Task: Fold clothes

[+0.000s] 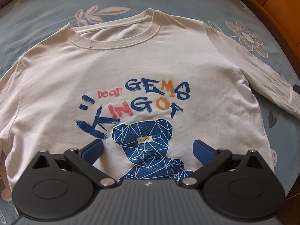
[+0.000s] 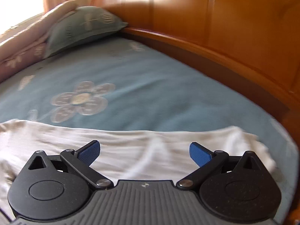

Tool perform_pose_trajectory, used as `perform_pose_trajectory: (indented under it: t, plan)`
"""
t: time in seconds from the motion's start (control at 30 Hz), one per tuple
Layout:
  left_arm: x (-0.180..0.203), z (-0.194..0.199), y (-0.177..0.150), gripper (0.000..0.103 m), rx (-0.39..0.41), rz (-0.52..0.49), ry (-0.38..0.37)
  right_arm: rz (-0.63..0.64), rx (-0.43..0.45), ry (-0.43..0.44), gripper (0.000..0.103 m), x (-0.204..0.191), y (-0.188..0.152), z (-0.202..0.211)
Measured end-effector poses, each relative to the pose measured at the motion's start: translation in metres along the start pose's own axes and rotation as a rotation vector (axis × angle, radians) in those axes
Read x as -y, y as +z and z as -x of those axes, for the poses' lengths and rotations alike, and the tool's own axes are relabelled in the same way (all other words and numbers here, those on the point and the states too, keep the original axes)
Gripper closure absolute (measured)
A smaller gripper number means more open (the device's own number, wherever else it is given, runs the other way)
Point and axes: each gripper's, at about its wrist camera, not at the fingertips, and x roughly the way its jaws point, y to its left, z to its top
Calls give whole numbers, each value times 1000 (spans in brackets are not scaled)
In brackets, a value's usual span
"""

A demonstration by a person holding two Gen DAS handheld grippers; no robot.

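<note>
Since the white long-sleeve shirt lies face-up and flat on the bed's blue floral sheet, collar away, no fold appears started. Left gripper hovers over the bear print, fingers spread wide, holding nothing. Right gripper is over a stretch of the same white cloth, probably the sleeve, fingers likewise wide and empty; that view is blurred. Likely positioning for a first grasp.

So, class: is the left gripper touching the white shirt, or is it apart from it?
Cannot tell. In the left wrist view the left gripper sits open over the white shirt, blue pads either side of the bear print, but no contact or gap shows plainly.
</note>
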Motion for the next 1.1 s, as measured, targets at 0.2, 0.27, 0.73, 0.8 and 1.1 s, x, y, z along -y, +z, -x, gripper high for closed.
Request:
perform_pose_trajectory:
  t: [0.2,0.27,0.73,0.8,1.1]
  plan:
    - [5,-4,-1,1,-2,-44,24,-124,32,-84,0,63,-1,-3]
    - [7,-5,-2,1,-3,-60,34,-171,9,-37,0,77,0,-12]
    - [9,-7,-3,1,-6,-72,40,-170,-28,-58,0,91,5,-20]
    - [10,-7,-4,1,-1,-72,46,-167,-6,-25,0,87,6,-11]
    - [3,-1,-6,1,-1,-44,27,-79,-29,-35,0,65,-4,-12]
